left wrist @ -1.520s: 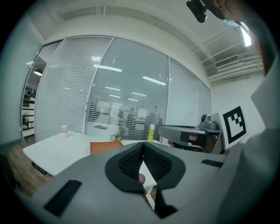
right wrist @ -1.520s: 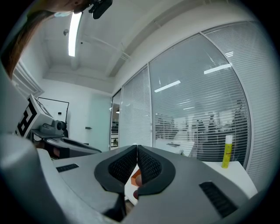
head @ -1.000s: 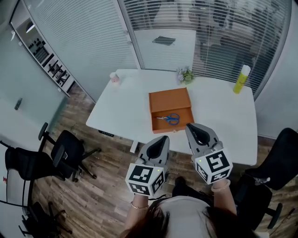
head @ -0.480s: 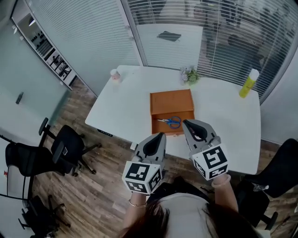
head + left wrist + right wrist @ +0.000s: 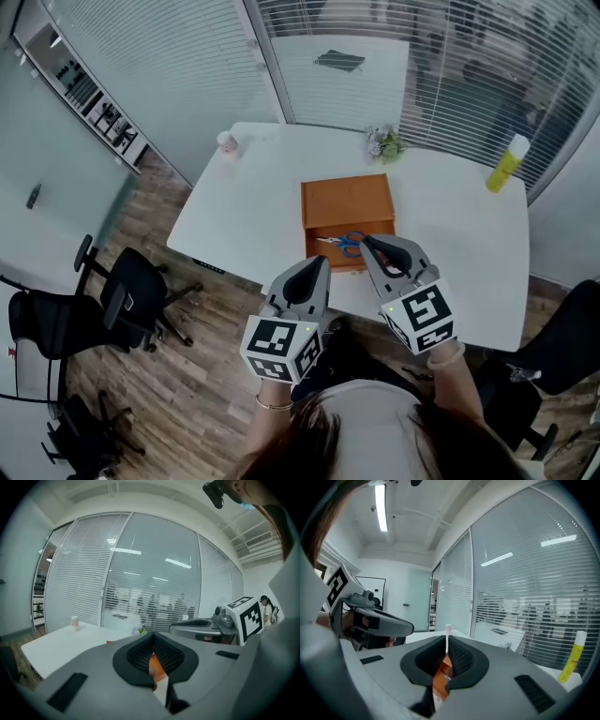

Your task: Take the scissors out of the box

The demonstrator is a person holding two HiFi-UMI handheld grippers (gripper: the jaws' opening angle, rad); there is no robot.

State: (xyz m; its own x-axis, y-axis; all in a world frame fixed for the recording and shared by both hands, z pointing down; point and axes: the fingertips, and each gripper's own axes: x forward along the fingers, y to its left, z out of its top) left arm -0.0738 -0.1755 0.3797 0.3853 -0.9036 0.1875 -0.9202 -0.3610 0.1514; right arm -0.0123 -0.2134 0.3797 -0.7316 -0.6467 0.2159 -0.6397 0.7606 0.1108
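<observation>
The empty right gripper (image 5: pixel 367 242) is opening; the scissors (image 5: pixel 343 243) lie just ahead in the box (image 5: pixel 345 199). The left gripper (image 5: pixel 322 263) beside it is closed.

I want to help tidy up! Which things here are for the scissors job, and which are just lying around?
For the job: blue-handled scissors; orange box they lie in.
Just lying about: yellow bottle; little flowers; small cup; office chairs.
</observation>
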